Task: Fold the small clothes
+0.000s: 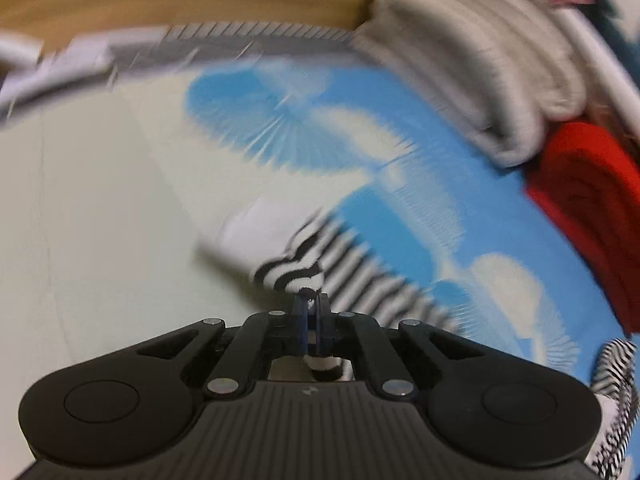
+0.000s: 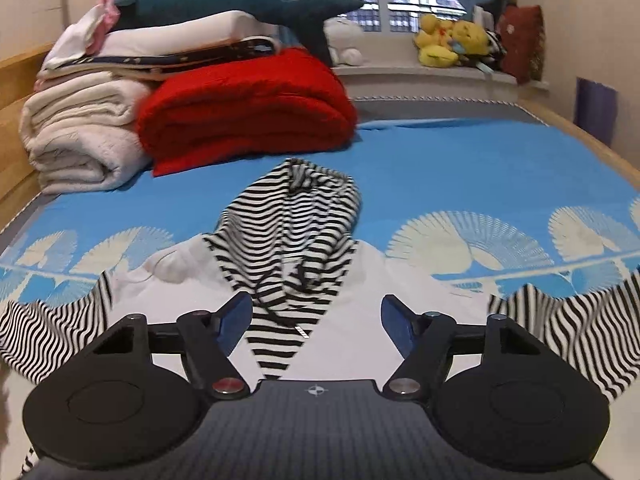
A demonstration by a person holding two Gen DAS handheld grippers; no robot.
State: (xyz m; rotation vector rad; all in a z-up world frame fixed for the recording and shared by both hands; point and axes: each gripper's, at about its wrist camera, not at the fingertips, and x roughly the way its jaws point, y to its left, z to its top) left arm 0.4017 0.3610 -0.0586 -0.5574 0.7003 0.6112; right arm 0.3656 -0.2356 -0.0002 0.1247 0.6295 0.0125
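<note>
The left gripper (image 1: pixel 311 305) is pinched tight on a striped fold of the small hooded top (image 2: pixel 288 248), which lies mid-bed on the blue sheet (image 2: pixel 460 168). The right gripper (image 2: pixel 316 320) hangs wide apart over its front, gripping nothing.

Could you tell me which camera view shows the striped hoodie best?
The right wrist view: the striped hoodie lies spread across the blue bedsheet, hood and both sleeves visible. The left wrist view shows only a blurred striped piece pinched in the left tool.
</note>
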